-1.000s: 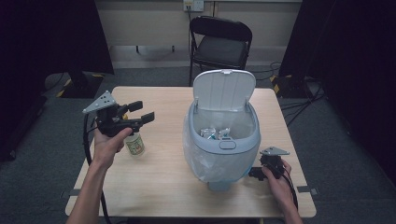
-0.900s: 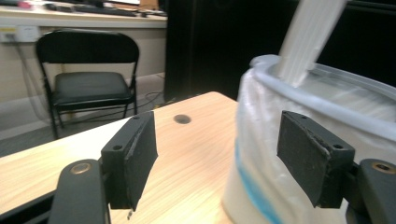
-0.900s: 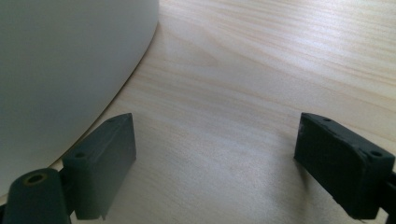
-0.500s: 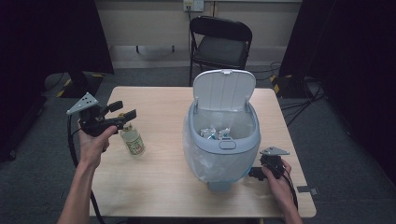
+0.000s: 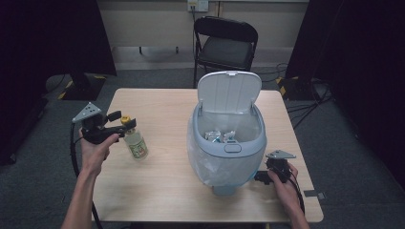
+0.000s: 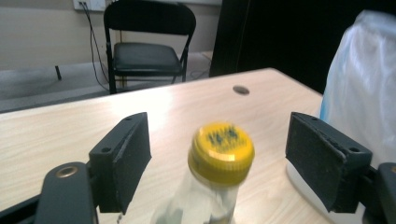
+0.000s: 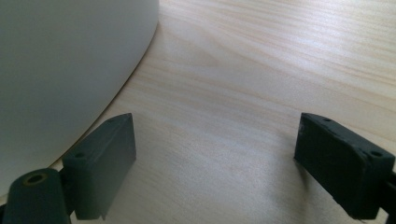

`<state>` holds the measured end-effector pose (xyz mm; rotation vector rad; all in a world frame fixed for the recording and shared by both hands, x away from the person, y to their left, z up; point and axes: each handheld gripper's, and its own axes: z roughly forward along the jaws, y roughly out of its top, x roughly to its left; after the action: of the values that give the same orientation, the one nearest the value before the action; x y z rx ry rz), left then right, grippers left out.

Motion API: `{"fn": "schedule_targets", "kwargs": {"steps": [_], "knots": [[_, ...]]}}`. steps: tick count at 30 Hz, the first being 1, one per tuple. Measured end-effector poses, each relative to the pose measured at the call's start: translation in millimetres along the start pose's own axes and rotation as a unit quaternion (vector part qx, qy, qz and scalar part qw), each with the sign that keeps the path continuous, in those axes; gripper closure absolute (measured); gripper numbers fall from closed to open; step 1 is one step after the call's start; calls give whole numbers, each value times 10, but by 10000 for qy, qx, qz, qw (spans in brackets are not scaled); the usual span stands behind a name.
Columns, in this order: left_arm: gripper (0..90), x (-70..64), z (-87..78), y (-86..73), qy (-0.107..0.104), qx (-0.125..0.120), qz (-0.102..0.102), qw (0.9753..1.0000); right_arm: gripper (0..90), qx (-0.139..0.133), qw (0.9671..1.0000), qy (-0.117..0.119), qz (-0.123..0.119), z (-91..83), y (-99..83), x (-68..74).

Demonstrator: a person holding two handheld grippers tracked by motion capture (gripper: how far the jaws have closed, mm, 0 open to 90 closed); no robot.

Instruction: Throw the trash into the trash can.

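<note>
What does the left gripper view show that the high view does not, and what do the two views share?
The left gripper view brings out the blurred print on the bottle's yellow cap, which sits between the open jaws with a gap on each side, and a small dark hole in the table top. The high view brings out the open lid, the wrappers inside the bin, and the right gripper beside its base. Both share the bottle, table, folding chair and left gripper.

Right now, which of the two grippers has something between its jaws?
The left gripper: its open jaws flank the yellow-capped bottle without touching it. The right gripper is open over bare table beside the bin.
</note>
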<state>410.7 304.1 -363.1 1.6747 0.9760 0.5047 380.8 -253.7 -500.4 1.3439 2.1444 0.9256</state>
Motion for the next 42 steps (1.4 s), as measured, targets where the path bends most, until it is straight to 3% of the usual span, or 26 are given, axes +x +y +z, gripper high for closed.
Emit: {"fn": "schedule_targets", "kwargs": {"steps": [5, 11, 15, 18, 23, 30, 32, 36, 42], "knots": [[206, 44, 47, -131, 102, 153, -85, 9998, 118, 1, 10000, -1, 6, -1, -1, 1], [217, 28, 140, -280, -35, 442, -90, 9990, 118, 3, 10000, 1, 6, 0, 0, 1], [181, -2, 181, -362, 251, 607, 38, 9978, 118, 3, 10000, 0, 6, -1, -1, 1], [205, 49, 209, -474, 263, 630, -96, 9976, 118, 4, 10000, 1, 6, -1, 0, 1], [219, 88, 329, -627, 266, 1048, -187, 9940, 118, 3, 10000, 1, 5, -1, 0, 1], [218, 107, 434, -772, 342, 1309, -199, 9906, 118, 3, 10000, 1, 5, -1, 0, 1], [229, 104, 450, -817, 383, 1205, -134, 9919, 118, 3, 10000, 1, 5, -1, 0, 1], [213, 95, 486, -860, 447, 1452, -17, 9884, 118, 3, 10000, 1, 6, -1, 0, 1], [224, 98, 551, -954, 502, 1561, 36, 9865, 118, 2, 10000, 0, 5, -1, -1, 1]]}}
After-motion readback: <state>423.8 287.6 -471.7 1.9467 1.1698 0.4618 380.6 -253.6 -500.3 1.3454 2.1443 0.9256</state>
